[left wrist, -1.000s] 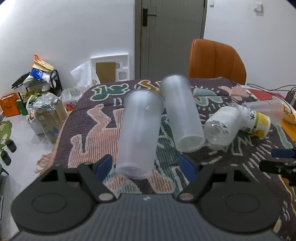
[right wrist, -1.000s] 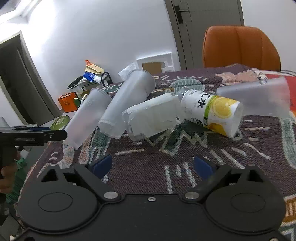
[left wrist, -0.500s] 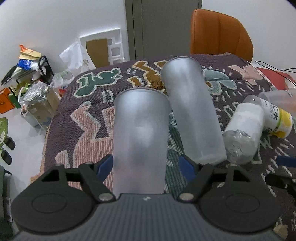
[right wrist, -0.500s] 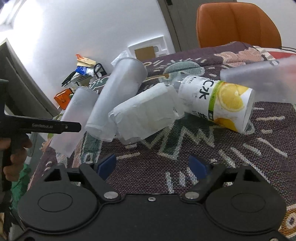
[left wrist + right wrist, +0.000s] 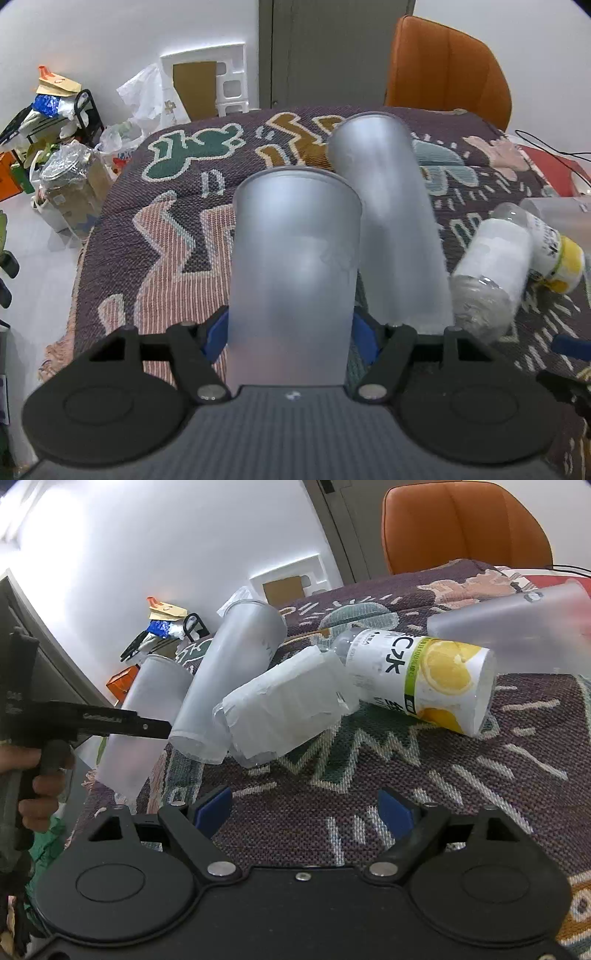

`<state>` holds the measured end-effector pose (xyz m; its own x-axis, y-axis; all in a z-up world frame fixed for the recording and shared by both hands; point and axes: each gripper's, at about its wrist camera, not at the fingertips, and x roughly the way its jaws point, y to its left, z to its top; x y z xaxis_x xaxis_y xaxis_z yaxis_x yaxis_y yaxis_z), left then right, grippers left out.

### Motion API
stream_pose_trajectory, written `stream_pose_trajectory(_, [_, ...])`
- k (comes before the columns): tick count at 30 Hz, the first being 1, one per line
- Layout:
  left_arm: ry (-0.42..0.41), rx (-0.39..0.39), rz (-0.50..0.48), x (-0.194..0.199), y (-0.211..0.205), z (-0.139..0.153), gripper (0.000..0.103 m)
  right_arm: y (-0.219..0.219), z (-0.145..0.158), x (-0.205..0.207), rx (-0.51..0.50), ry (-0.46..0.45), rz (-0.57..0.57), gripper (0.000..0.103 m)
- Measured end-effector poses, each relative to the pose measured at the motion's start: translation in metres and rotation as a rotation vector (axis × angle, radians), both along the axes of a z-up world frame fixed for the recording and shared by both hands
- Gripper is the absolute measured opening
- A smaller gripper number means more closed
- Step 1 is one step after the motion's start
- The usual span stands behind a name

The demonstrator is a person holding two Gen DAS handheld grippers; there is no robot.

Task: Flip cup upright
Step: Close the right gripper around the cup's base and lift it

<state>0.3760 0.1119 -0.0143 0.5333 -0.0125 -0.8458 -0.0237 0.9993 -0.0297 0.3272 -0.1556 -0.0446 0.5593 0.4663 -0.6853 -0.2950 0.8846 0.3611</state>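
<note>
A tall frosted plastic cup [image 5: 293,266] lies on its side on the patterned cloth, rim pointing away from me. My left gripper [image 5: 291,334] has its blue pads on both sides of the cup's base end and is shut on it. The same cup shows in the right wrist view [image 5: 142,720] with the left gripper's body across it. A second frosted cup [image 5: 391,225] lies beside it on the right, also seen in the right wrist view [image 5: 229,675]. My right gripper [image 5: 304,808] is open and empty above bare cloth.
A paper-wrapped bottle [image 5: 487,273] and a lemon-label bottle [image 5: 424,672] lie right of the cups. A third frosted cup [image 5: 509,624] lies at the far right. An orange chair [image 5: 447,70] stands behind the table [image 5: 122,258]. Clutter sits on the floor at left.
My left gripper moved forward around the near cup's base and its jaws closed in on it. The right gripper shifted slightly closer to the bottles and stayed open.
</note>
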Motion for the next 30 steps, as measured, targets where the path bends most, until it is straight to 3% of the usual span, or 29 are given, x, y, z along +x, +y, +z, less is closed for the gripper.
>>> stream_pose_trajectory(23, [-0.059,-0.075,0.004,-0.116,-0.048,0.035,0.068,-0.039,0.024,-0.085,0.006,-0.075,-0.004,0.086])
stream_pose_trajectory(30, [-0.048,-0.19,0.033,-0.147,-0.077,0.039,0.068,-0.064,0.023,-0.107,0.019,-0.083,-0.031,0.087])
